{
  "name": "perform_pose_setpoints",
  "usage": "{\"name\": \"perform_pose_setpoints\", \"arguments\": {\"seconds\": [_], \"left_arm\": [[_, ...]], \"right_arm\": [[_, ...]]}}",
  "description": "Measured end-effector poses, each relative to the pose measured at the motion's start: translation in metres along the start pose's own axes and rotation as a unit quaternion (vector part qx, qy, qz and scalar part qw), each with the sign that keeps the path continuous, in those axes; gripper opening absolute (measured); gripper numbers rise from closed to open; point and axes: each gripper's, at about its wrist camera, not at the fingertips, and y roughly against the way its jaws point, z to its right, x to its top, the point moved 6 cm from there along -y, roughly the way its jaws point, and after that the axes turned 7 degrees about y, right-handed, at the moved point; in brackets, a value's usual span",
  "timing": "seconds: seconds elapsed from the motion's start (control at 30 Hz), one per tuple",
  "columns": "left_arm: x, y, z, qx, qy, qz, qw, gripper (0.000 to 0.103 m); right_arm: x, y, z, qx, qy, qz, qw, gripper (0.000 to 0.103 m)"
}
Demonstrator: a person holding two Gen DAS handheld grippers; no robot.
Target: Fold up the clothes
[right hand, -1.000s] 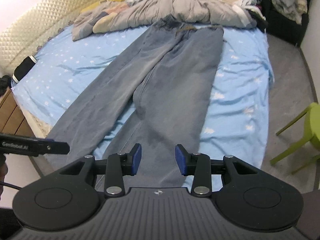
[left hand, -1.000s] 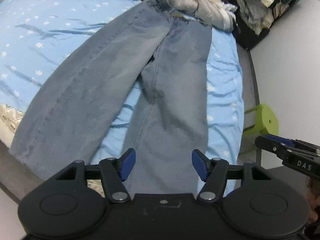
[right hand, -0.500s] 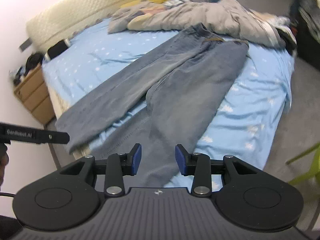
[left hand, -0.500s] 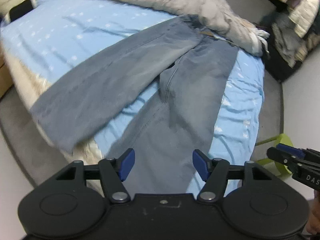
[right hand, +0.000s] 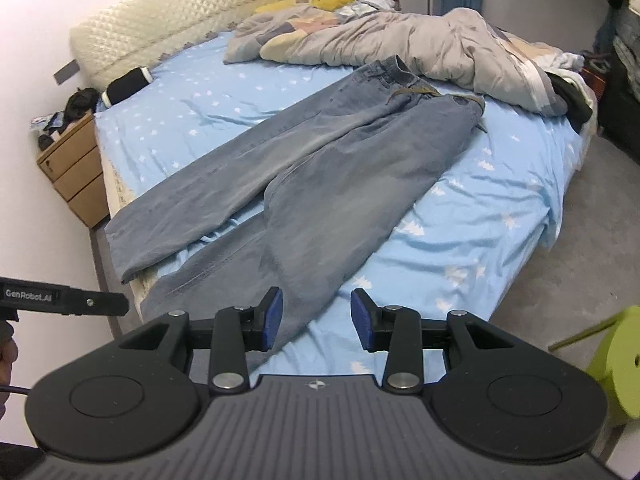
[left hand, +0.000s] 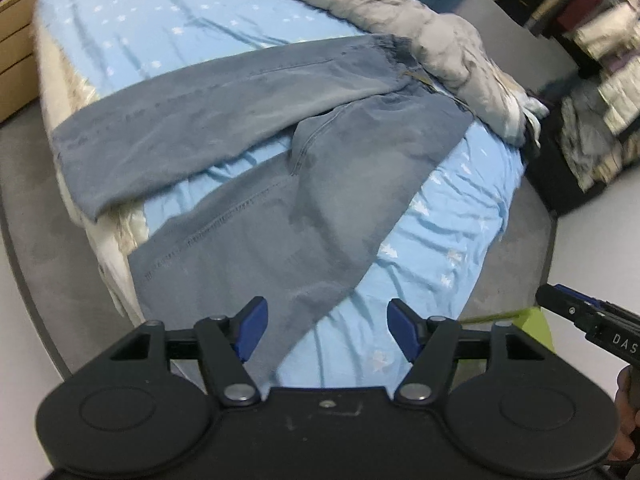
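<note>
1. The bed carries a light blue sheet with a small white pattern. A padded cream headboard stands along its far side.
2. The jeans lie flat on the sheet with both legs spread apart in a narrow V. The waistband sits at the far end, touching the edge of the quilt. The two leg ends reach the near edge of the bed, and one hem hangs slightly over the mattress corner.
3. A crumpled grey quilt lies across the far part of the bed, just behind the waistband. A yellow pillow lies behind it.
4. A wooden nightstand stands beside the bed, below the headboard end.
5. A green stool stands on the grey floor, near the foot of the bed.
6. The left claw hovers above the near leg end of the jeans. Its blue fingers stand wide apart and hold nothing.
7. The right claw hovers over the same near edge, just above the hem. Its blue fingers stand moderately apart and hold nothing.
8. Neither claw touches the fabric.
</note>
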Motion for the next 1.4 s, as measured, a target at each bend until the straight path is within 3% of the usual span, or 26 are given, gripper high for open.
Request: {"name": "perform_pose_setpoints", "arguments": {"seconds": [0.2, 0.27, 0.33, 0.47, 0.67, 0.77, 0.97, 1.1, 1.17, 1.23, 1.27, 1.4], "left_arm": [[-0.042, -0.008, 0.025, 0.008, 0.116, 0.03, 0.9927, 0.064], [-0.058, -0.011, 0.028, -0.002, 0.182, 0.038, 0.9826, 0.065], [-0.075, -0.014, 0.03, -0.016, 0.254, 0.045, 0.9661, 0.065], [-0.103, -0.014, 0.022, -0.034, 0.376, 0.072, 0.9231, 0.066], [-0.122, -0.023, -0.018, -0.044, 0.541, 0.121, 0.8313, 0.067], [-0.127, -0.033, -0.04, -0.04, 0.598, 0.148, 0.7863, 0.068], [-0.132, -0.073, -0.071, -0.025, 0.676, 0.174, 0.7157, 0.068], [-0.132, -0.105, -0.079, -0.013, 0.71, 0.177, 0.6815, 0.068], [-0.129, -0.114, -0.083, -0.007, 0.734, 0.179, 0.6553, 0.067], [-0.123, -0.119, -0.086, 0.004, 0.749, 0.188, 0.6356, 0.068], [-0.121, -0.122, -0.088, 0.01, 0.753, 0.192, 0.6294, 0.068], [-0.119, -0.137, -0.093, 0.047, 0.761, 0.183, 0.621, 0.068]], "right_arm": [[-0.005, -0.008, 0.06, 0.049, 0.037, 0.005, 0.998, 0.04], [-0.005, -0.004, 0.078, 0.065, 0.065, 0.005, 0.996, 0.04], [-0.003, 0.001, 0.095, 0.076, 0.079, 0.004, 0.994, 0.04], [0.005, 0.003, 0.128, 0.095, 0.086, 0.007, 0.992, 0.041], [0.028, -0.017, 0.168, 0.098, 0.077, 0.004, 0.992, 0.041], [0.043, -0.039, 0.192, 0.094, 0.056, -0.01, 0.994, 0.041], [0.086, -0.097, 0.23, 0.091, 0.023, -0.04, 0.995, 0.043], [0.114, -0.14, 0.255, 0.086, 0.025, -0.06, 0.994, 0.045], [0.125, -0.162, 0.265, 0.076, 0.019, -0.078, 0.994, 0.046], [0.133, -0.18, 0.275, 0.074, 0.007, -0.101, 0.992, 0.049], [0.136, -0.189, 0.279, 0.074, 0.003, -0.112, 0.991, 0.052], [0.151, -0.229, 0.303, 0.059, -0.019, -0.147, 0.987, 0.055]]}}
